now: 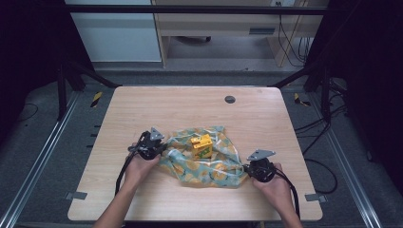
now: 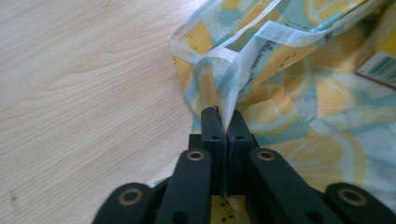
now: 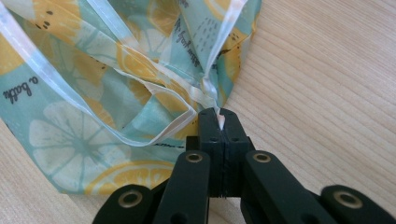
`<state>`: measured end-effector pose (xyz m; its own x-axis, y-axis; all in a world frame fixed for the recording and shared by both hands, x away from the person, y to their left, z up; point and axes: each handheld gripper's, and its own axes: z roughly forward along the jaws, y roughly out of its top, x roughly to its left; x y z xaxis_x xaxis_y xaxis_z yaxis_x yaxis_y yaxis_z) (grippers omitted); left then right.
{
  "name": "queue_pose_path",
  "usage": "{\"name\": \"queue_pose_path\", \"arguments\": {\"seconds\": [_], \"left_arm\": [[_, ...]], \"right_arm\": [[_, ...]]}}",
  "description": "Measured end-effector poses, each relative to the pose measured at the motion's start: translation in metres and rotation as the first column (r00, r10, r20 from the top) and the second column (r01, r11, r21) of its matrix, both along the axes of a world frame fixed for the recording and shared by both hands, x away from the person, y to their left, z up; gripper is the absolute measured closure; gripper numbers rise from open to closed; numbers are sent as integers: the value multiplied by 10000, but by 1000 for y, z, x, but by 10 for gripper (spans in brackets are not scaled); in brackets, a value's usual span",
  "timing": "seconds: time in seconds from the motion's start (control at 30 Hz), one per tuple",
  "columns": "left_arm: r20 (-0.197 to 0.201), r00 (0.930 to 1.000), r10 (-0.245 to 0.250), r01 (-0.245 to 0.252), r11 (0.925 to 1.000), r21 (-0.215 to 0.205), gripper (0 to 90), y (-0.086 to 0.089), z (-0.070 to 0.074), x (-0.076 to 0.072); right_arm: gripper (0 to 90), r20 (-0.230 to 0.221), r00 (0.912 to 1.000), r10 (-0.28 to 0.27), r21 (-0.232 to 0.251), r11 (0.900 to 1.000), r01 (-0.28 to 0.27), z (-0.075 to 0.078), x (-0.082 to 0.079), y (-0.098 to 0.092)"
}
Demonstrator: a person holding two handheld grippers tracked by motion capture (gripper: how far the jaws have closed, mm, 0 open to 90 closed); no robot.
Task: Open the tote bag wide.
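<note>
A crumpled lemon-print cloth (image 1: 209, 161) in teal, yellow and white lies on the wooden table (image 1: 190, 109), and a small yellow box (image 1: 201, 145) rests on it. At the cloth's left edge my left gripper (image 1: 159, 148) is shut on a white-hemmed fold. In the left gripper view the cloth (image 2: 289, 93) rises out of the closed jaws of that gripper (image 2: 224, 116), with a corner of the box (image 2: 380, 65) at the right. My right gripper (image 1: 248, 169) is shut on the cloth's near right corner. In the right gripper view the hem (image 3: 205, 93) is pinched at this gripper's (image 3: 218, 117) tips.
A round dark grommet (image 1: 230, 99) sits near the table's far edge. Bare wood lies beyond the cloth and along the front edge. Black frame posts stand at both sides, with cables on the floor at the right.
</note>
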<state>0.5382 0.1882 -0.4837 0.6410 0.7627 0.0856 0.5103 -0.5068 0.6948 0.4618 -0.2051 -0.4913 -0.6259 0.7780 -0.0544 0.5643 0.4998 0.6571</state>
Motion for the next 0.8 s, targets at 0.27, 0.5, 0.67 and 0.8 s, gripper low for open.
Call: {"name": "queue_pose_path", "arguments": {"seconds": [0.27, 0.5, 0.67, 0.8], "left_arm": [[1569, 9871, 319, -173, 9955, -934, 490, 5, 27, -14], [2367, 9710, 351, 91, 9831, -1829, 241, 7, 61, -32], [2189, 9728, 753, -392, 9855, -1649, 150, 30, 66, -42], [2029, 9751, 900, -607, 9874, -1463, 111, 50, 62, -50]], "right_arm": [[432, 1121, 9922, -552, 851, 9953, 458, 17, -7, -1], [132, 2798, 9529, -1169, 2190, 9742, 552, 53, -16, -2], [80, 3035, 9244, -2310, 2592, 9536, 1532, 56, -14, -26], [64, 2913, 9118, -2894, 2829, 9366, 2069, 50, -13, -40]]}}
